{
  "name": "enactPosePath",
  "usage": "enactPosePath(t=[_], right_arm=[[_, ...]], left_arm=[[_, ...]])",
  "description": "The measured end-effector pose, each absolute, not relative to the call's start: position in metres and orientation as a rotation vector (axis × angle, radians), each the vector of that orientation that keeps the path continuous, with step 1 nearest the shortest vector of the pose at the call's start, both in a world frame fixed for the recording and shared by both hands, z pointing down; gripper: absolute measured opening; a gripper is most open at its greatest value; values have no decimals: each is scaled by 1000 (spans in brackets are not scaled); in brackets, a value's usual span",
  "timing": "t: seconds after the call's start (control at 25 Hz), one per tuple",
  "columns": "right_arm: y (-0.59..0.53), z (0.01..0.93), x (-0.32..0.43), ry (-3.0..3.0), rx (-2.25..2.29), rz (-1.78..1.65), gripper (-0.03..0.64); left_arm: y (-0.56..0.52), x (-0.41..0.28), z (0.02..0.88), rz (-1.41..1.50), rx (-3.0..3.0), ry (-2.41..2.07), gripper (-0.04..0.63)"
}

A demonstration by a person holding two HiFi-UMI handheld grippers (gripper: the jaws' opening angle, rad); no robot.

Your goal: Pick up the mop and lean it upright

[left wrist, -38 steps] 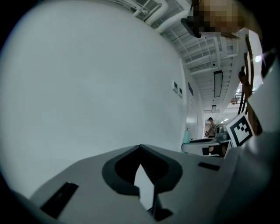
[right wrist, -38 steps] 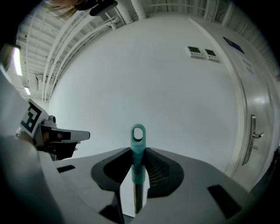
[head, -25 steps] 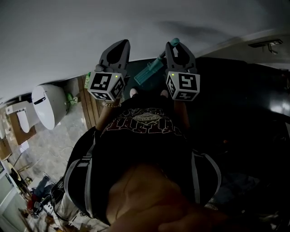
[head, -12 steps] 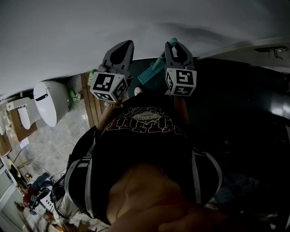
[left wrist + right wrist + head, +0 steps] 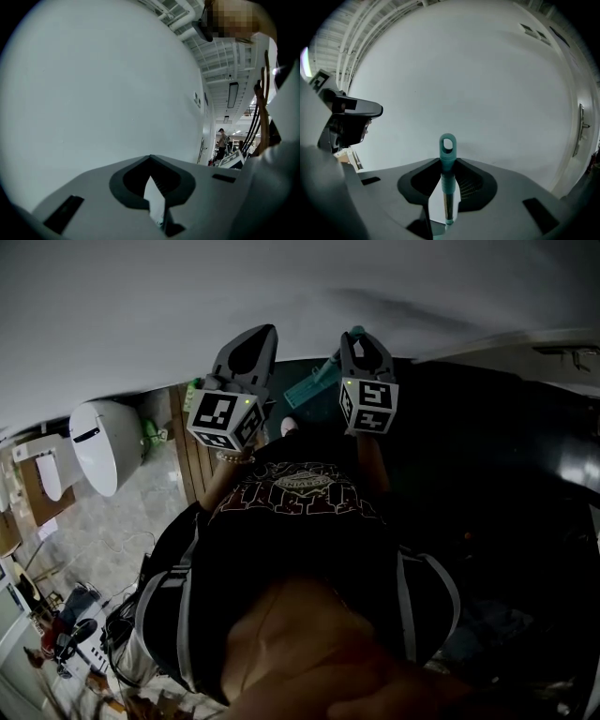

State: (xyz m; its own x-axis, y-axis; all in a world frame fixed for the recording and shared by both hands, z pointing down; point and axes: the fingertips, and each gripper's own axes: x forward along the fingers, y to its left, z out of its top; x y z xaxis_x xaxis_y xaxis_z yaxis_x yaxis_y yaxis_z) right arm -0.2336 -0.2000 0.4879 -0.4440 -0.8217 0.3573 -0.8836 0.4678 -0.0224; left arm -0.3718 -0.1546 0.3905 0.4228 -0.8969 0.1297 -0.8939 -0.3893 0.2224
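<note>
The mop's handle (image 5: 448,187), dark with a teal end and a hanging loop (image 5: 447,144), stands between the jaws of my right gripper (image 5: 446,190), which is shut on it. In the head view the teal handle (image 5: 314,385) slants down and left from the right gripper (image 5: 361,334), passing between the two grippers. The mop's head is hidden. My left gripper (image 5: 255,331) is held beside it, close to the white wall. Its jaws (image 5: 152,199) stand a narrow gap apart, and only the wall shows through that gap.
A plain white wall (image 5: 281,287) fills the space ahead of both grippers. A white toilet (image 5: 98,446) and wooden boards (image 5: 187,460) lie to the left, with cables and clutter (image 5: 66,643) on the tiled floor. A person (image 5: 221,140) stands far off down the corridor.
The right gripper with the mop handle has moved away from me toward the wall and looks smaller. The left gripper has shifted slightly the same way. Neither grip has changed.
</note>
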Motion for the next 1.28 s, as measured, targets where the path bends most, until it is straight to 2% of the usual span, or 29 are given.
enactPosePath(t=[1.28], right_arm=[[-274,499,-282,-2424,1436,260,107]], left_arm=[[-152,-401,402,-25,2356,-1594,38]])
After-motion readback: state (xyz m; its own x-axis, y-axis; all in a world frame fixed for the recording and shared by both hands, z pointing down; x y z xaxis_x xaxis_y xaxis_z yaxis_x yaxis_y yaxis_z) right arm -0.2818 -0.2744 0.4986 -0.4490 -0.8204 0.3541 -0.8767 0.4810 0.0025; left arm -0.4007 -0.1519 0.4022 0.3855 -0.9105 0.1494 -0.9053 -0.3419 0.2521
